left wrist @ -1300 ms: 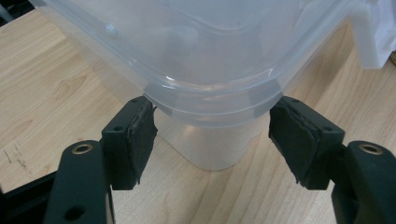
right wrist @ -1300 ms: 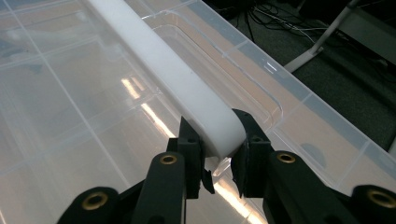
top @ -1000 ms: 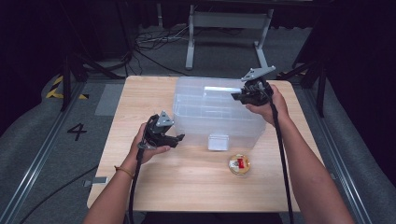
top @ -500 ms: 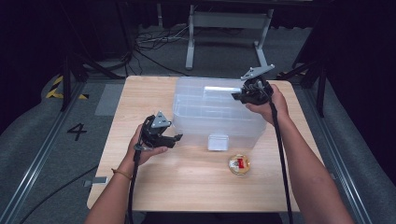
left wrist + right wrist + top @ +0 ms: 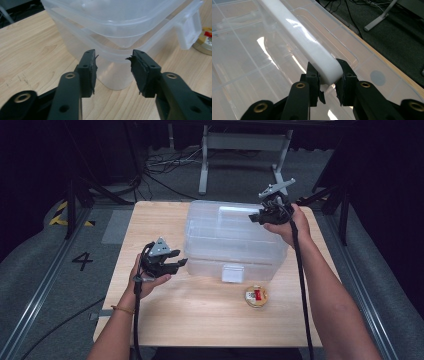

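Observation:
A clear plastic storage box [image 5: 235, 240] with its lid on stands at the middle of the wooden table [image 5: 200, 320]. My right gripper [image 5: 255, 217] reaches over the box's right end. In the right gripper view, my right gripper [image 5: 327, 75] is shut on the end of the lid's white handle [image 5: 307, 42]. My left gripper [image 5: 179, 265] hovers by the box's front left corner. In the left gripper view, my left gripper [image 5: 113, 67] stands open with its jaws just closing. The box corner [image 5: 120, 30] lies just beyond the tips, and nothing is pressed between the pads.
A white latch [image 5: 233, 273] hangs on the box's front wall. A small round tin [image 5: 255, 296] with a red label lies on the table in front of the box, right of centre. Cables trail from both grippers along the person's forearms.
The left gripper has drawn back a little to the left, away from the box, and its jaws have narrowed. The right gripper has kept still on the handle.

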### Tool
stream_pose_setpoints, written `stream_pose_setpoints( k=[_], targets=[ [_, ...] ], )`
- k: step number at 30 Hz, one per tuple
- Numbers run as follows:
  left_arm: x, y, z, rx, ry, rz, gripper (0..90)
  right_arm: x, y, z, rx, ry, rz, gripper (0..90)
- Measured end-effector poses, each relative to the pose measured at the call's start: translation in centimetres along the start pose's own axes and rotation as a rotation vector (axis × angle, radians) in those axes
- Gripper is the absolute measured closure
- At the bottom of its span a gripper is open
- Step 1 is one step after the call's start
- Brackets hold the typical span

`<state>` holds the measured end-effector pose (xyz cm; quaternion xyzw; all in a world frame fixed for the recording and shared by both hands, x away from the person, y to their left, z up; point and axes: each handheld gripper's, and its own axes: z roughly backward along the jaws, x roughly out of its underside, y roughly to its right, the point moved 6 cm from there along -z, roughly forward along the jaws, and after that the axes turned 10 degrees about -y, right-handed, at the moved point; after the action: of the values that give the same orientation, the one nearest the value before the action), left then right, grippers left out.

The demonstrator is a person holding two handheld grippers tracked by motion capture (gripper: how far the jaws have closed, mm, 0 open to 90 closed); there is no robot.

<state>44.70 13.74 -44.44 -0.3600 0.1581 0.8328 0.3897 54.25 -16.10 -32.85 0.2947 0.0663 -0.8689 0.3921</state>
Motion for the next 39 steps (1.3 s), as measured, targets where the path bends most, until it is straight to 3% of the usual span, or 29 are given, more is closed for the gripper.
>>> stream_pose_setpoints(
  k=[9, 12, 16, 22, 26, 29, 35, 39],
  targets=[
    [-0.9, 0.0, -0.1, -0.017, 0.055, -0.014, 84.7, -0.6, 0.5, 0.2, 0.0, -0.022, -0.006, 73.7],
    [-1.0, 0.2, -0.1, -0.045, 0.069, -0.046, 89.4, -0.7, 0.7, 0.2, -0.004, -0.022, -0.01, 73.5],
    [-1.5, 0.0, -0.2, -0.059, 0.109, -0.027, 89.8, -1.0, 0.9, 0.3, -0.004, -0.025, -0.006, 73.0],
    [-1.8, -0.4, -0.7, -0.044, 0.139, 0.004, 89.9, -1.2, 1.1, 0.3, -0.007, -0.034, 0.001, 72.6],
    [-1.7, -0.6, -0.9, -0.037, 0.134, -0.005, 90.0, -1.0, 0.9, 0.4, -0.005, -0.022, 0.004, 72.5],
    [-1.6, -0.6, -1.0, -0.035, 0.126, -0.006, 90.0, -0.5, 0.6, 0.6, 0.027, -0.007, 0.017, 67.6],
    [-1.7, -0.6, -0.9, -0.04, 0.129, -0.01, 89.9, 0.9, 0.9, 3.1, 0.019, 0.051, 0.025, 58.0],
    [-1.8, -0.6, -1.0, -0.039, 0.132, -0.013, 90.0, 2.6, 1.6, 4.9, 0.061, 0.094, 0.034, 47.3]
  ],
)
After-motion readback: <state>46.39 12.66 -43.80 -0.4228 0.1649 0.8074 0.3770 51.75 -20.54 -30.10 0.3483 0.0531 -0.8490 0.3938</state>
